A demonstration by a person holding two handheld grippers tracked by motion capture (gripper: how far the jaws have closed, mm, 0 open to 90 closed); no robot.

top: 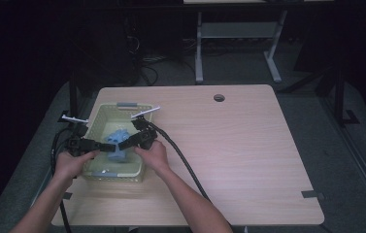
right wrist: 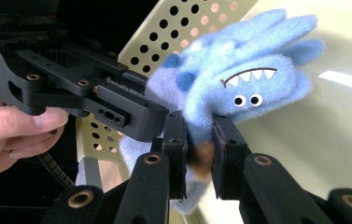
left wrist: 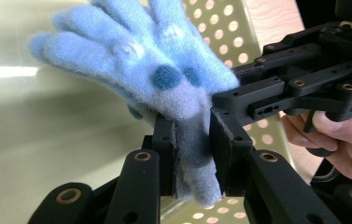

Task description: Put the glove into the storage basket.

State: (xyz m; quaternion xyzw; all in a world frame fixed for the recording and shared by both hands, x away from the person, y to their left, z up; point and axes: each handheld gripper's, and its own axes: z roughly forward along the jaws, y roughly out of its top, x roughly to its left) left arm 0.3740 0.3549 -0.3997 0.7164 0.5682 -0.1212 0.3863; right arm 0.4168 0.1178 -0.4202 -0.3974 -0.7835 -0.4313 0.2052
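A fuzzy blue plush monster point(top: 118, 141) with googly eyes and a toothy mouth hangs inside a pale green perforated basket point(top: 98, 115) at the table's left. My left gripper point(top: 108, 146) reaches in from the left, my right gripper point(top: 122, 144) from the right. In the left gripper view the left gripper point(left wrist: 193, 135) is shut on the toy's point(left wrist: 136, 60) grey-blue lower part. In the right gripper view the right gripper point(right wrist: 200, 135) is shut on the toy point(right wrist: 239, 79) just below its face. Both sets of jaws meet close together at the toy's base.
The basket sits near the left edge of the wooden table point(top: 239, 145). A round cable hole point(top: 219, 97) is at the far side, and a grey tape strip point(top: 312, 195) near the right front. Thick black cables point(top: 185, 165) trail toward me. A white desk frame point(top: 234, 34) stands beyond.
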